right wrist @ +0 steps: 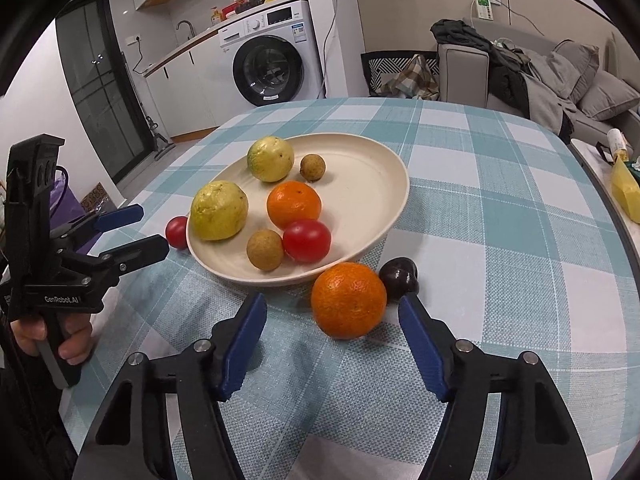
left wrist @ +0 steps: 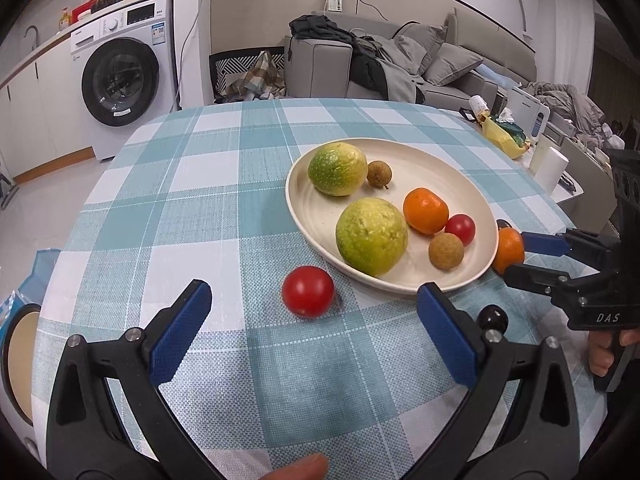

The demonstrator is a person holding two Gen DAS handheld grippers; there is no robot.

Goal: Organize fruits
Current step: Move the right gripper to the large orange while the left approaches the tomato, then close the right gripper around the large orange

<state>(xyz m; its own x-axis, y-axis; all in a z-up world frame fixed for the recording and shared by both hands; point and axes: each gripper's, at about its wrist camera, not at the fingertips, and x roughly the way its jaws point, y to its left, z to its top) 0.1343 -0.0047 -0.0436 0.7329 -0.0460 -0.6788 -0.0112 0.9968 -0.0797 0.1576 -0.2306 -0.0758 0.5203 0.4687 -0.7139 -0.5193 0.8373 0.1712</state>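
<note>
A cream plate (left wrist: 294, 200) (right wrist: 394, 208) on the checked tablecloth holds two yellow-green fruits, two brown longans, an orange and a small tomato. A loose red tomato (left wrist: 308, 291) (right wrist: 177, 232) lies on the cloth just left of the plate, right at the tips of my open left gripper (left wrist: 314, 292) (right wrist: 154, 228). A loose orange (right wrist: 348, 300) (left wrist: 509, 250) lies in front of the plate, between the fingertips of my right gripper (right wrist: 331, 305) (left wrist: 514, 256); its pads stand clear of the orange. A dark round fruit (right wrist: 398, 276) (left wrist: 493, 318) rests beside that orange.
The round table's right edge carries a yellow bag (right wrist: 624, 188) and a white cup (left wrist: 551, 168). Behind the table are a washing machine (left wrist: 120, 76), a chair with cloth and a grey sofa (left wrist: 460, 64). A hand (right wrist: 60, 340) grips the left tool.
</note>
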